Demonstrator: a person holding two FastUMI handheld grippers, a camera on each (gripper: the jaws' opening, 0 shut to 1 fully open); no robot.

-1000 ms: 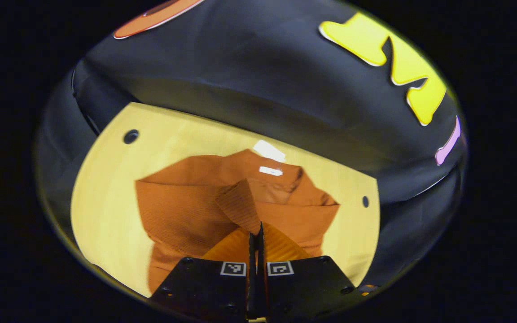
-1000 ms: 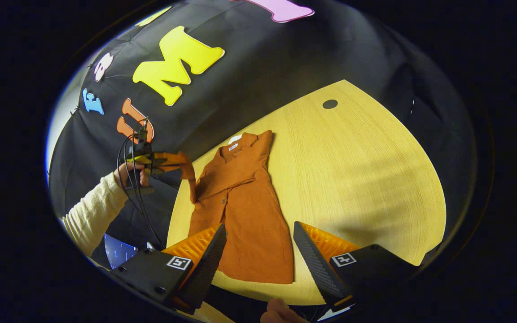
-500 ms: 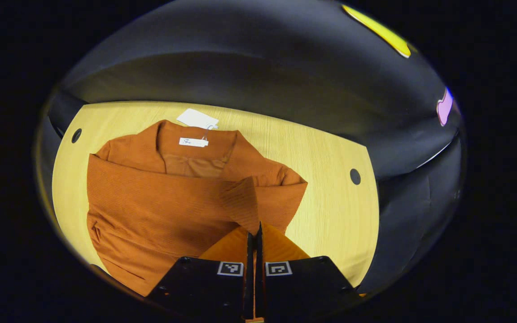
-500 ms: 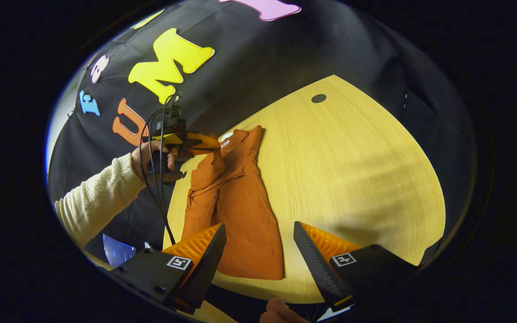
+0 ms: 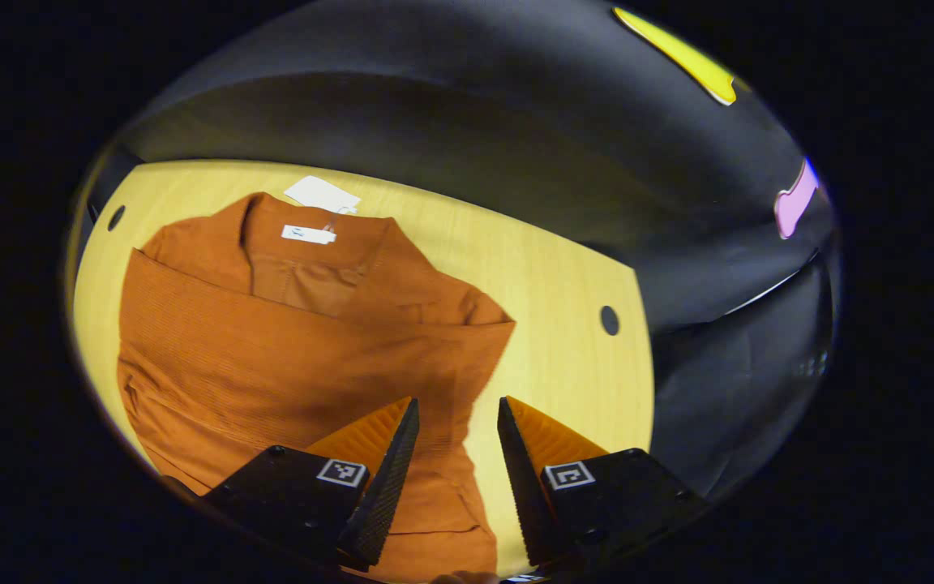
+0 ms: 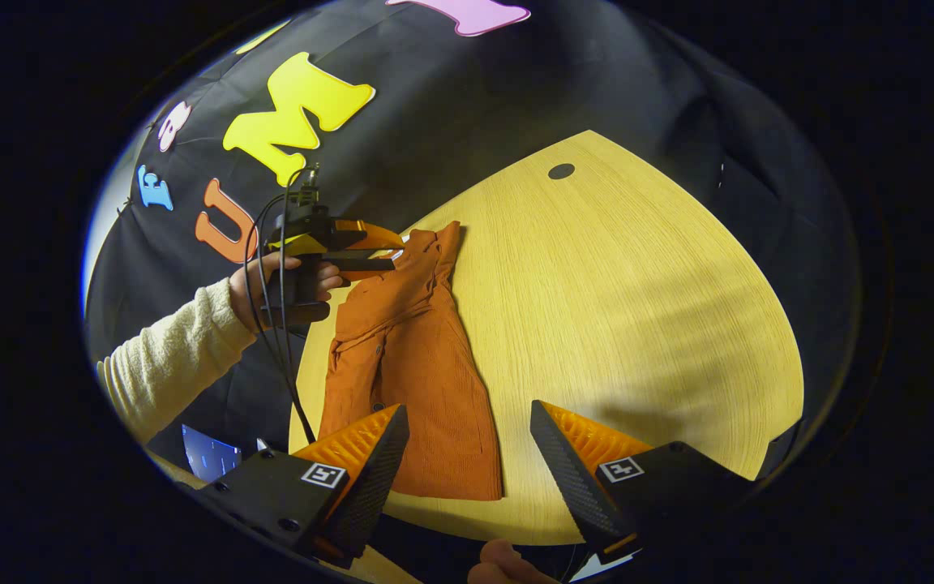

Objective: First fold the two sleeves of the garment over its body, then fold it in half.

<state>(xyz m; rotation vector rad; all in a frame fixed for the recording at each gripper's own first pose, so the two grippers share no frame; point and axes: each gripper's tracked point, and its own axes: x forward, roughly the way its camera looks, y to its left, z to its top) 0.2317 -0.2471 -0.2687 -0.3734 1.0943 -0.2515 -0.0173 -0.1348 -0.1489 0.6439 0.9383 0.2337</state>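
The orange shirt (image 5: 297,349) is lying on the desk (image 6: 621,308), its sleeve (image 5: 402,357) draped across the body. Both the left gripper (image 5: 455,454) and right gripper (image 6: 467,454) are showing open, empty jaws. The loose sleeve risks sliding toward three o'clock if the coming half-fold drags it.

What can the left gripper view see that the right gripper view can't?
The left gripper view shows the white neck label and paper tag up close, between the left gripper's open fingers. The right gripper view adds the person's hand, cream sleeve and the shirt's hem, with the right gripper open. Both show the orange shirt on the wooden table.
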